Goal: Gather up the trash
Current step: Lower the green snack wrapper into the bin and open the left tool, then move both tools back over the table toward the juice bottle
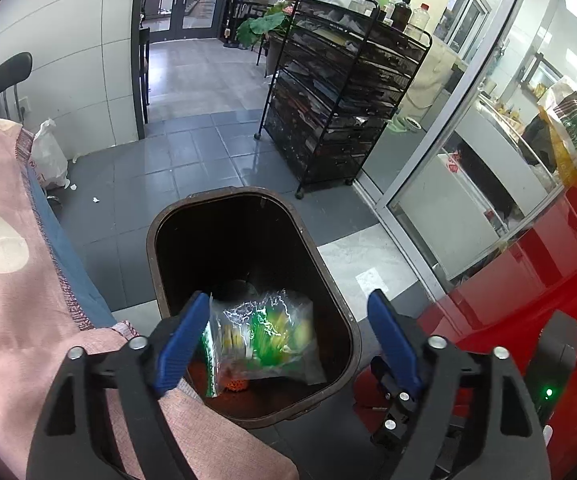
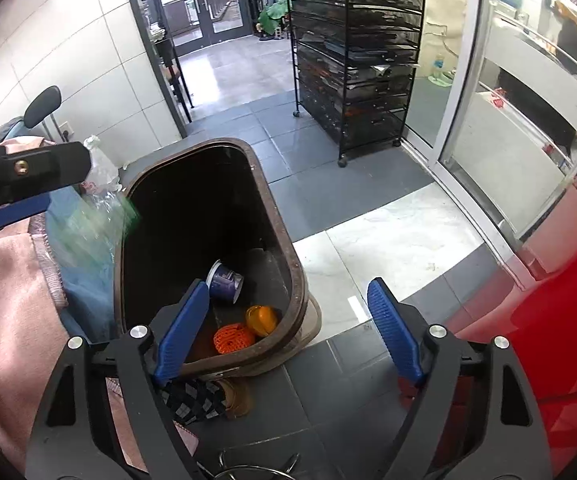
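Over a dark brown plastic waste bin (image 1: 248,304) with a rounded rectangular rim, standing on the grey tiled floor (image 1: 192,152) beside a pink blanket (image 1: 12,264), the left tool (image 1: 288,340) hangs with its blue-padded jaws spread wide and nothing pressed between them; a crumpled clear plastic packet with green and yellow print (image 1: 264,336) shows just ahead of the blue pads, inside the bin's mouth, and in the right wrist view appears as a blurred shape at the bin's left rim, so whether it is falling or resting cannot be told. The right tool (image 2: 288,328) likewise stands open and empty above the bin's near corner, where a small purple paper cup (image 2: 224,280), an orange mesh ball (image 2: 232,338) and an orange rounded lid-like piece (image 2: 262,320) lie on the bottom. The step in hand appears to be the drop: it is done well by keeping both tools centred over the opening until the packet has cleared the rim, since light film can cling to a pad or catch on the edge and slide onto the blanket. A black wire drawer rack (image 1: 340,92) and a glossy red worktop (image 1: 528,280) stand near, well clear of the bin, so withdrawal upward looks the safest path
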`<state>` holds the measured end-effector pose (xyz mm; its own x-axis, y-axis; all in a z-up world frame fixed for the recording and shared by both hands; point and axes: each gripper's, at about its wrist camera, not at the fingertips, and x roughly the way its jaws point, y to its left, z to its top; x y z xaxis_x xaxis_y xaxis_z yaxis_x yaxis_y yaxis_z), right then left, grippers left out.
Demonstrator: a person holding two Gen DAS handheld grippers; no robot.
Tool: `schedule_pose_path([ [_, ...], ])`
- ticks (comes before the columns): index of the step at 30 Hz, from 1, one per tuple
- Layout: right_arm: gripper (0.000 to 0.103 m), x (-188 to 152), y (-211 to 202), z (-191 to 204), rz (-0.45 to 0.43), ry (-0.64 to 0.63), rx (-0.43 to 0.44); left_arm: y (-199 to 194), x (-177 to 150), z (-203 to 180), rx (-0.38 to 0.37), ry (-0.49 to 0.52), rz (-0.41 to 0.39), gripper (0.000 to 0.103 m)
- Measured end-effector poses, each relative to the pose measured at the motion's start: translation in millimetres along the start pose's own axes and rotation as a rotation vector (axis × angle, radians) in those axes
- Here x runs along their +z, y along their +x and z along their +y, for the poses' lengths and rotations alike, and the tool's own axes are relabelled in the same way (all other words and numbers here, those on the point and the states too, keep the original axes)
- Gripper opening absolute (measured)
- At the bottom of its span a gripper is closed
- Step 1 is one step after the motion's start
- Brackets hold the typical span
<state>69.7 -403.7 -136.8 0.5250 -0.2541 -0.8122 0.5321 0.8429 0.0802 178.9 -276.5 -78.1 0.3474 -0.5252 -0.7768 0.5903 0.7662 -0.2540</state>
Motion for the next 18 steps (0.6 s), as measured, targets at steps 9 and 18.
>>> schedule_pose_path([
  [9,0.084,-2,0,2,-0.006,0.001,-0.009,-16,-4,-2,0.003,0.007,-0.046,0.092],
  [18,0.084,6,-12,21,-0.029,-0.045,0.052,-54,-16,-1,0.016,0.024,-0.122,0.095],
])
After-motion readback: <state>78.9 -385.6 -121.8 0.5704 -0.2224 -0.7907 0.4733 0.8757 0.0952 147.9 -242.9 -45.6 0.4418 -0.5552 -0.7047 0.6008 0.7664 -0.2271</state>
